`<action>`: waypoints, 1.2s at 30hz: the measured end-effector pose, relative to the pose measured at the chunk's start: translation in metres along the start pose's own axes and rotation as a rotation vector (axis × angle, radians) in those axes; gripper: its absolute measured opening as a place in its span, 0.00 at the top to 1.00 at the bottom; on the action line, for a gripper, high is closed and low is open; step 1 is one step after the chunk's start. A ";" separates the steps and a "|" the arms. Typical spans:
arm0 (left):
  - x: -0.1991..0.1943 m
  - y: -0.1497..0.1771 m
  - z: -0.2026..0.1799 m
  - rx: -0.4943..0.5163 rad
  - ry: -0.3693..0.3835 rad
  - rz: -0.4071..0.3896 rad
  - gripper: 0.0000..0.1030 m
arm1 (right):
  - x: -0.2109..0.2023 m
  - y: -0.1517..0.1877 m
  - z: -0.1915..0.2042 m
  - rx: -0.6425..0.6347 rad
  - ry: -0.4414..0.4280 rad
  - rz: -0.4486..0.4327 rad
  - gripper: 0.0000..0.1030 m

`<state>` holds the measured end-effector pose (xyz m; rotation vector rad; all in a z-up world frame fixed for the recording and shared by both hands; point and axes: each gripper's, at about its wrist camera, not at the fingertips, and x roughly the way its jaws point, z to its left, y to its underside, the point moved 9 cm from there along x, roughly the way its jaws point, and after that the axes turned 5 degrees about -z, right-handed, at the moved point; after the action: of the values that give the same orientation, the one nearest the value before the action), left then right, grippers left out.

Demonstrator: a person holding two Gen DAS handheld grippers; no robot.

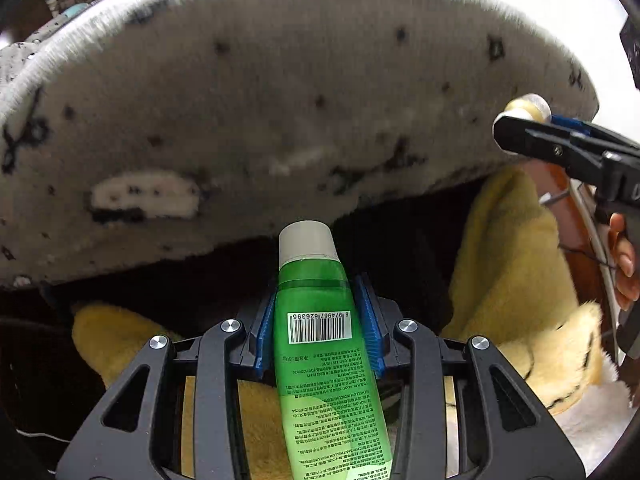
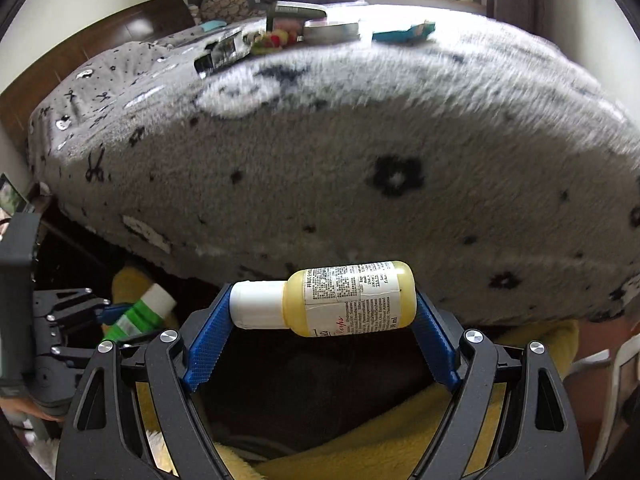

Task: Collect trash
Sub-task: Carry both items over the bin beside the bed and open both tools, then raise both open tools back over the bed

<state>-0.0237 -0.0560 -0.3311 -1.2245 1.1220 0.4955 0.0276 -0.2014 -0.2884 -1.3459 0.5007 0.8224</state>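
My left gripper (image 1: 318, 292) is shut on a green tube (image 1: 320, 344) with a pale grey cap, which points forward and down toward a dark gap below the bed's edge. In the right wrist view, my right gripper (image 2: 324, 300) is shut end to end on a small yellow bottle (image 2: 348, 298) with a white cap, lying crosswise between the blue pads. The right gripper (image 1: 520, 128) with its bottle also shows at the right of the left wrist view. The left gripper (image 2: 120, 316) with the green tube (image 2: 138, 314) shows low at the left of the right wrist view.
A bed under a grey fleece blanket (image 2: 320, 152) fills the space ahead. On its far side lie several things, among them a teal packet (image 2: 402, 34) and a flat tin (image 2: 332, 32). Yellow plush fabric (image 1: 516, 260) lies below both grippers around a dark hollow (image 2: 320, 392).
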 end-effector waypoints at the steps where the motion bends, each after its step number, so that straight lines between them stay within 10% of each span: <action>1: 0.006 0.003 0.000 -0.005 0.010 0.018 0.66 | 0.004 0.004 0.000 0.006 -0.004 0.015 0.18; 20: 0.059 0.023 0.006 -0.068 0.093 0.147 0.66 | 0.064 0.051 0.011 0.068 -0.046 0.245 0.18; 36: 0.044 0.001 0.018 -0.042 0.069 0.109 0.46 | 0.062 0.034 0.020 0.069 -0.059 0.211 0.10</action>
<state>0.0014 -0.0498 -0.3714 -1.2295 1.2470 0.5657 0.0382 -0.1668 -0.3524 -1.2154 0.6262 1.0064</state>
